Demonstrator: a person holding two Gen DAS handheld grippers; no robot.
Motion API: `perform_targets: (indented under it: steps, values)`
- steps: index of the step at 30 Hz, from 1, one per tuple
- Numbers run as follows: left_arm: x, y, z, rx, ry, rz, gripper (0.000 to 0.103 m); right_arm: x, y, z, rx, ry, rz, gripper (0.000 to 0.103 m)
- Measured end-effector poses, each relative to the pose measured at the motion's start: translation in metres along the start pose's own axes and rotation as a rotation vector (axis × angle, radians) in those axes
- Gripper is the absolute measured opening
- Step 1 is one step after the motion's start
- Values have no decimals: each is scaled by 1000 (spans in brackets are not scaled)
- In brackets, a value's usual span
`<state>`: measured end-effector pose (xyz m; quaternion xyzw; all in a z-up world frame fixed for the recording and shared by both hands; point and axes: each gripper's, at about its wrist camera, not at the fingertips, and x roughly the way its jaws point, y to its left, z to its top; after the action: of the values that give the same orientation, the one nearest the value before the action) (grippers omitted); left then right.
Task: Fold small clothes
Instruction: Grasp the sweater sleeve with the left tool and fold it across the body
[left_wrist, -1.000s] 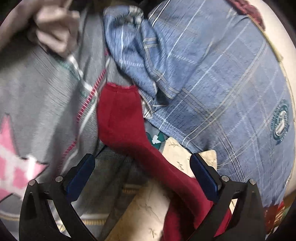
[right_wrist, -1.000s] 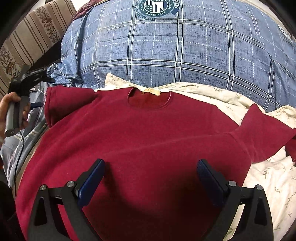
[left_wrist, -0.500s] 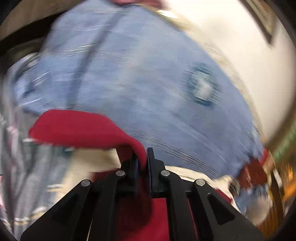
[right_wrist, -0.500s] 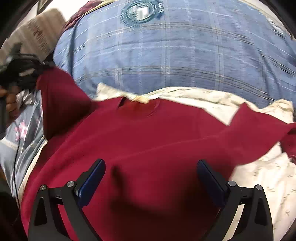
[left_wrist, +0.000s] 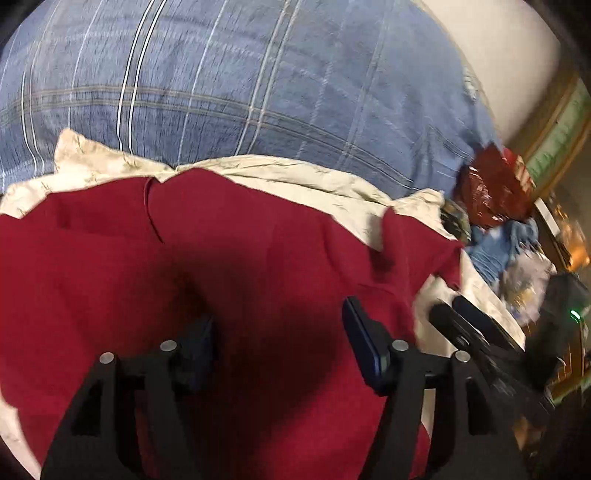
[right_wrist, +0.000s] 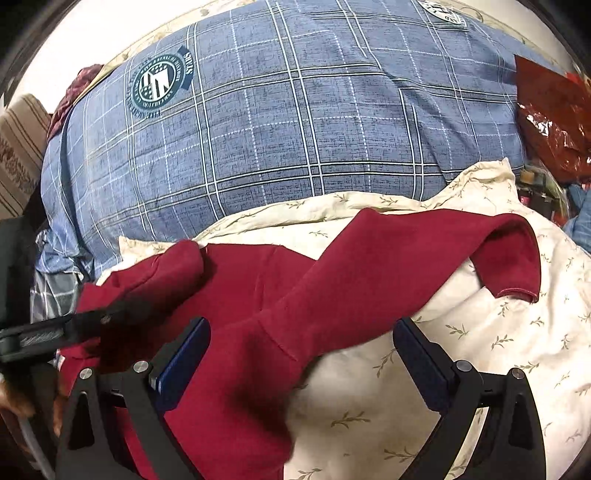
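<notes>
The left gripper (left_wrist: 280, 343), jaws just opening and empty, hovers over the dark red knit sweater (left_wrist: 229, 266), whose left sleeve lies folded across its body on the cream leaf-print sheet (right_wrist: 498, 332). Further right, the right gripper (right_wrist: 299, 362) stands spread above the other sleeve (right_wrist: 388, 266), probably to fold it next.

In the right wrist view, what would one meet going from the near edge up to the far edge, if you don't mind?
Right gripper → red sweater → cream leaf-print sheet → blue plaid quilt → pale wall.
</notes>
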<state>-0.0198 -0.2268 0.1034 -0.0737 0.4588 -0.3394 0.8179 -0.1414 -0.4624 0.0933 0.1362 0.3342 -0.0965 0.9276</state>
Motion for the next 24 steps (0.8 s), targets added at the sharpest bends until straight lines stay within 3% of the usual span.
perform_targets:
  steps: [2, 4, 8, 10, 13, 16, 17, 19, 20, 22, 24]
  values:
    - [-32, 6, -4, -14, -40, 2, 82, -2, 3, 0, -13, -10, 2, 100]
    - [-61, 18, -9, -27, -96, 90, 84, -3, 18, 0, -54, -16, 18, 100]
    - [-87, 58, -22, -15, -152, 399, 85, 1, 63, 11, -168, -26, 114, 100]
    - [-81, 80, -27, -53, -143, 494, 85, 7, 91, 19, -236, -32, 135, 100]
    - [-63, 107, -33, -139, -93, 485, 85, 39, 145, 34, -361, 32, 150, 100]
    - [-53, 121, -36, -194, -55, 500, 85, 95, 191, 42, -440, 149, 103, 98]
    - [-50, 122, -37, -202, -49, 497, 85, 111, 198, 41, -456, 181, 92, 92]
    - [-46, 124, -39, -198, -37, 507, 85, 149, 208, 33, -497, 293, 64, 54]
    - [-42, 123, -39, -198, -32, 513, 85, 162, 208, 28, -516, 337, 46, 26]
    - [-41, 122, -42, -203, -25, 509, 85, 159, 194, 25, -487, 324, 65, 21]
    - [-43, 122, -40, -199, -31, 510, 85, 135, 170, 29, -420, 282, 97, 9]
